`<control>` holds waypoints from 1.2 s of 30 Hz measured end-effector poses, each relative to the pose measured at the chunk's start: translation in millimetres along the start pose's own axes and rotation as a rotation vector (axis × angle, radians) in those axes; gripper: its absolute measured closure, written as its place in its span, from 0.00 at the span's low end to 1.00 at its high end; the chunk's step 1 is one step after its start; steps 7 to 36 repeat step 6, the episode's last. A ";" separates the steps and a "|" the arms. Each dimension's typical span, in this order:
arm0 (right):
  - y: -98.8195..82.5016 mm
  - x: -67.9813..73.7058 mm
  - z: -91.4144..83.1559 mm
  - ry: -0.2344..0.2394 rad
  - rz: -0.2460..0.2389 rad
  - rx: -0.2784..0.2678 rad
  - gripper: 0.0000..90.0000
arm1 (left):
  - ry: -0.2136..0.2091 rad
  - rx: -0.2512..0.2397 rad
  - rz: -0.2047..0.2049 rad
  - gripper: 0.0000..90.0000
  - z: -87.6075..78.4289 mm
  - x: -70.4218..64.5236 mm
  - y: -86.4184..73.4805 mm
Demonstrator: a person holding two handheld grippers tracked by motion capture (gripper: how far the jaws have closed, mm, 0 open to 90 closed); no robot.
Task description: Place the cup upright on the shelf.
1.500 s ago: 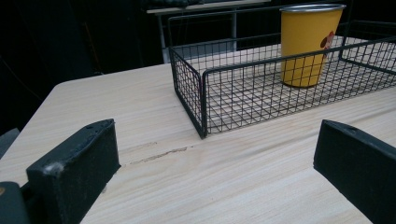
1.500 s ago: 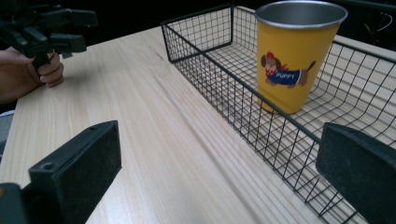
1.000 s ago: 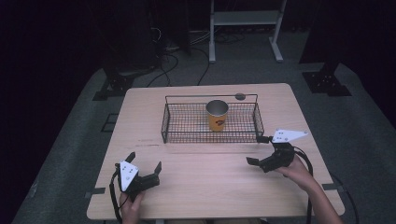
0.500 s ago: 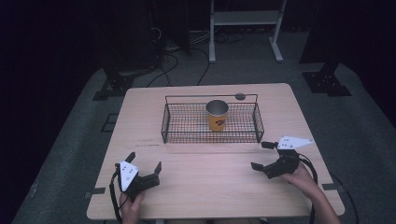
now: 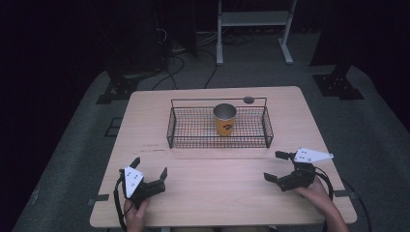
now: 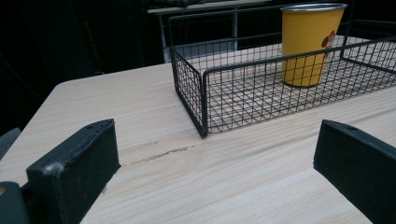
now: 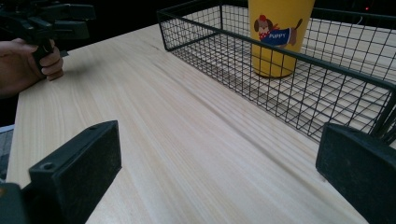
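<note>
A yellow metal cup [image 5: 225, 119] with a cartoon dog stands upright inside a black wire basket [image 5: 193, 141] at the back middle of the wooden table [image 5: 217, 169]. The cup [image 6: 308, 42] and basket [image 6: 205, 100] lie ahead of my left gripper [image 6: 215, 172], which is open and holds nothing. In the high view that left gripper [image 5: 149, 168] rests near the front left corner. My right gripper [image 5: 278, 166] is open near the front right, its jaws empty; its view shows the cup [image 7: 278, 35] in the basket [image 7: 327, 70].
A small dark round disc [image 5: 248, 100] lies on the table behind the basket. The person's other hand [image 7: 28, 60] with the left gripper shows far off in the right gripper view. A white metal stand [image 5: 251, 19] and cables lie on the floor beyond.
My right gripper has drawn back from the basket toward the table's front right edge. The left gripper, cup and basket have stayed put.
</note>
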State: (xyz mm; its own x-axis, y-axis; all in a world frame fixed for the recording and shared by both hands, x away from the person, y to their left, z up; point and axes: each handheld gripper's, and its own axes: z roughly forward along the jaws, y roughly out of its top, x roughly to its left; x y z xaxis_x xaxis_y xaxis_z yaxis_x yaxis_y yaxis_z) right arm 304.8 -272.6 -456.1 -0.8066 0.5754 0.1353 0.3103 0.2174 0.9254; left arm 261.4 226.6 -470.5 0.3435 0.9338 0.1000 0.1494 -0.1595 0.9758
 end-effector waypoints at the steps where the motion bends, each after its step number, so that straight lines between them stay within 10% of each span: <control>1: 0.0 0.0 0.0 0.000 0.000 0.000 0.00 | 0.000 0.000 0.000 0.00 0.0 0.0 0.0; 5: -12.5 6.9 -4.3 -0.021 0.036 -0.072 0.00 | -0.001 0.000 -0.001 0.00 0.0 0.2 0.0; 36: -12.5 6.9 -4.3 -0.021 0.036 -0.072 0.00 | -0.001 0.000 -0.001 0.00 0.0 0.2 0.0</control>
